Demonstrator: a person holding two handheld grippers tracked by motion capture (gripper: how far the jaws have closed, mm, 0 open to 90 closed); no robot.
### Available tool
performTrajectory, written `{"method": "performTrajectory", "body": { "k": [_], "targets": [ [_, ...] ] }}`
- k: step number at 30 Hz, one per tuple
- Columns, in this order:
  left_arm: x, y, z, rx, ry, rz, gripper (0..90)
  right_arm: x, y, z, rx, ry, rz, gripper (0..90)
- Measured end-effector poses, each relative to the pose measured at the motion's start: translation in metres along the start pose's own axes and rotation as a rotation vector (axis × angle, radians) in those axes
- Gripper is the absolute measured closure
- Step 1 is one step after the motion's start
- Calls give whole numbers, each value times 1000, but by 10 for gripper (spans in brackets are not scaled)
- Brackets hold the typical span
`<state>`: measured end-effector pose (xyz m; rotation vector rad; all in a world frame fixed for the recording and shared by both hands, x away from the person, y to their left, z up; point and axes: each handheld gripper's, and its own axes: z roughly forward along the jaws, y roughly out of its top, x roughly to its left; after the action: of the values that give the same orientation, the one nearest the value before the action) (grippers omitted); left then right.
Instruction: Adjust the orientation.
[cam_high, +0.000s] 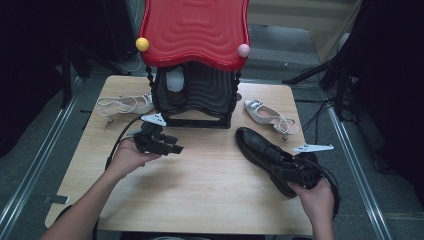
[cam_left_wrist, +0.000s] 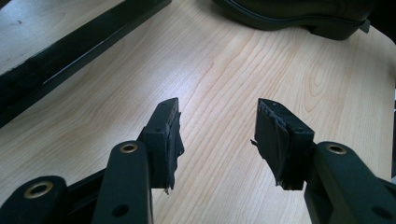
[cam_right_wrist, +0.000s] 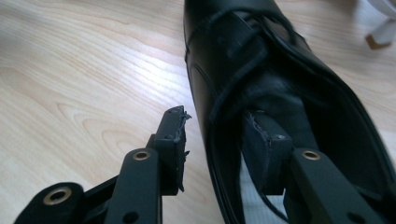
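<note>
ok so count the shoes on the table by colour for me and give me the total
Black shoe: 1
White shoes, one left of the rack and one right of it: 2
Total: 3 shoes

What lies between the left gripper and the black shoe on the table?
Nothing: between the left gripper and the black shoe there is bare wooden table, as the high view and the left gripper view show.
</note>
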<state>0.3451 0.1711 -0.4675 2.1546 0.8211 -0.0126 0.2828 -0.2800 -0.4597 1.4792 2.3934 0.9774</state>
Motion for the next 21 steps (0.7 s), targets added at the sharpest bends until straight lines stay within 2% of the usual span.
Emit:
{"method": "performTrajectory", "body": {
  "k": [5, 8, 9, 13, 16, 21],
  "targets": [
    [-2, 0, 1, 0, -1, 3, 508, 4, 11, 22, 24, -23, -5, 632],
    [-2, -1, 1, -4, -3, -5, 507, 4, 13, 31, 23, -24, 11, 703],
    [-1, -1, 1, -6, -3, -5, 506, 3, 14, 33, 25, -4, 25, 747],
    [-2, -3, -1, -8, 3, -7, 503, 0, 15, 29, 20, 46, 67, 810],
    [-2, -3, -2, -19, 7, -4, 524, 5, 18, 23, 14, 41, 58, 808],
    [-4, -5, -4, -30, 2, -3, 590, 21, 24, 21, 1, 80, 13, 807]
  ]
}}
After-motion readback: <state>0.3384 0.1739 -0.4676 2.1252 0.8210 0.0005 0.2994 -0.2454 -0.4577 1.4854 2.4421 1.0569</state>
